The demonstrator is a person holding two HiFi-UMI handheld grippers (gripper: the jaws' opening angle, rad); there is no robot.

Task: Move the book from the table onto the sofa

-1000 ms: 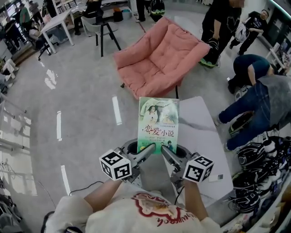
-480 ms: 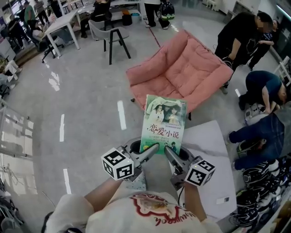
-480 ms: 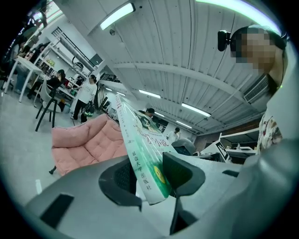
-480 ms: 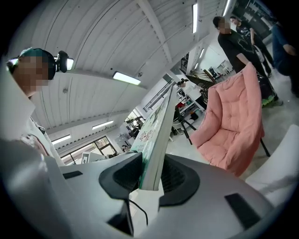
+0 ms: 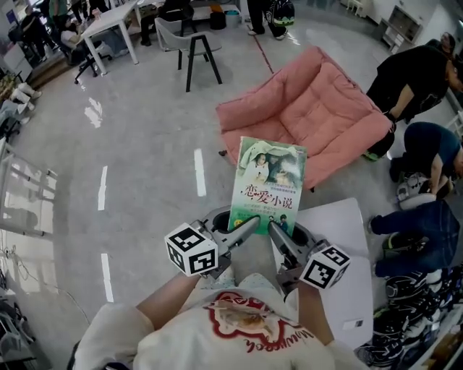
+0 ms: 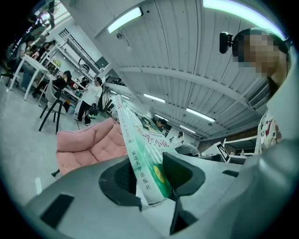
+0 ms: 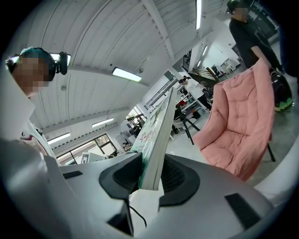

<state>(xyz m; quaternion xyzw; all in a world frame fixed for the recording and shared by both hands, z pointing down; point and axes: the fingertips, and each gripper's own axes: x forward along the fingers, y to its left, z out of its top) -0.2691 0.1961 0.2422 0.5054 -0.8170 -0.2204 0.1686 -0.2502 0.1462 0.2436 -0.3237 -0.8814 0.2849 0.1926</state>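
A green-covered book (image 5: pixel 268 184) is held up in the air, its cover facing up in the head view. My left gripper (image 5: pixel 249 222) is shut on its lower left corner and my right gripper (image 5: pixel 275 227) on its lower right corner. In the left gripper view the book (image 6: pixel 145 154) stands edge-on between the dark pads of the left gripper (image 6: pixel 152 179). The right gripper (image 7: pixel 152 179) clamps the book (image 7: pixel 156 135) the same way. The pink sofa (image 5: pixel 318 108) lies just beyond the book's far edge and also shows as the sofa (image 6: pixel 88 144) and the sofa (image 7: pixel 238 126). The white table (image 5: pixel 340 238) is at my lower right.
People (image 5: pixel 427 152) bend and crouch to the right of the sofa. A black-legged chair (image 5: pixel 195 36) and a white desk (image 5: pixel 108 22) stand at the far left. Bags and gear (image 5: pixel 412 318) pile at the lower right. Grey floor (image 5: pixel 145 144) stretches to the left.
Both grippers have carried the book forward from over the table toward the sofa. The sofa now sits closer and further right in the head view. The hold on the book is unchanged.
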